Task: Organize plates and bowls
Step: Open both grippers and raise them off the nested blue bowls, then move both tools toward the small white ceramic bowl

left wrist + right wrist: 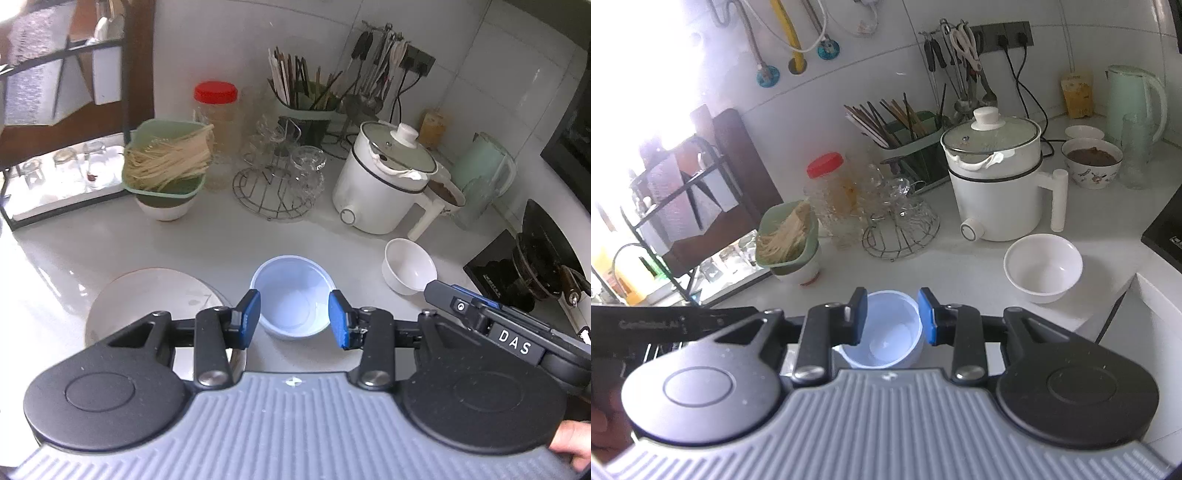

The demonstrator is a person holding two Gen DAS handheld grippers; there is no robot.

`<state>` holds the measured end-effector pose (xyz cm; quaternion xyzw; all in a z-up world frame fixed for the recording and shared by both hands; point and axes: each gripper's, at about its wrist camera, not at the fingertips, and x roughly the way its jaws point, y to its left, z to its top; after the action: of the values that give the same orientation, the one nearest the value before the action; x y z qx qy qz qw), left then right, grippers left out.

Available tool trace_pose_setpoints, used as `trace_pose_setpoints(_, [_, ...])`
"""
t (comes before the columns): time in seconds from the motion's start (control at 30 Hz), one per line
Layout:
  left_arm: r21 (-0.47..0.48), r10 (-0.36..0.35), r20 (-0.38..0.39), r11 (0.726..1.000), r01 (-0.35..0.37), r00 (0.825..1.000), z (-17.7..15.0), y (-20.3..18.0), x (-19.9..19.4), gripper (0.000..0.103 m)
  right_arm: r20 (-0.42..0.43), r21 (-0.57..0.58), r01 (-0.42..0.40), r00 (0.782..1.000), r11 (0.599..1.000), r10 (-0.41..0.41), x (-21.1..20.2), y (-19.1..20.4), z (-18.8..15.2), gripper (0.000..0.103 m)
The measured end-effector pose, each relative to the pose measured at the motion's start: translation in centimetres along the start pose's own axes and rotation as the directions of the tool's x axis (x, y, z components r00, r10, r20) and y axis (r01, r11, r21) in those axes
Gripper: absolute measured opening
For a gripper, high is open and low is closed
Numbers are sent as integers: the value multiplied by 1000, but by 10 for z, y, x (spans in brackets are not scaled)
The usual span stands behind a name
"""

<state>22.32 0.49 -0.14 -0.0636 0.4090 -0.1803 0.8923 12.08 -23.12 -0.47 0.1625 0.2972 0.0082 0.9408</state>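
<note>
Left tool [294, 319] half-spread, empty; right tool [893, 316] narrower, empty; pale blue bowl [293, 295] upright, glossy, empty.

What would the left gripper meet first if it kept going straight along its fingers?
Most likely the pale blue bowl on the counter, framed between the open left gripper fingers; depth is uncertain.

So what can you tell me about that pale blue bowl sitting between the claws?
The pale blue bowl is small, round and looks like thin, slightly see-through plastic. It stands upright and empty on the white counter, with a flat plate just to its left and a white bowl off to its right. In both views blue claw pads frame it, but nothing appears to press on it.
</note>
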Motion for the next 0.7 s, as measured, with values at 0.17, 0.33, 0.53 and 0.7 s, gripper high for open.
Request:
trace_pose_setpoints(0.17, [3,6,20,1000,-6,1000,-15,1,-22,46,23,-8,5,1000,1000,-5,-20,5,-9,34])
trace_pose_setpoints(0.33, [16,-2,41,1000,1,999,-32,-1,-42,46,25,-7,14,1000,1000,-14,-38,7,-20,34])
trace_pose_setpoints(0.53, [-6,-25,52,1000,26,998,-49,-9,-50,46,65,-22,54,996,998,-53,-56,5,-24,34])
trace_pose_setpoints(0.7, [-2,-47,44,999,47,998,-51,-25,-40,46,66,-26,69,996,997,-67,-62,-6,-26,34])
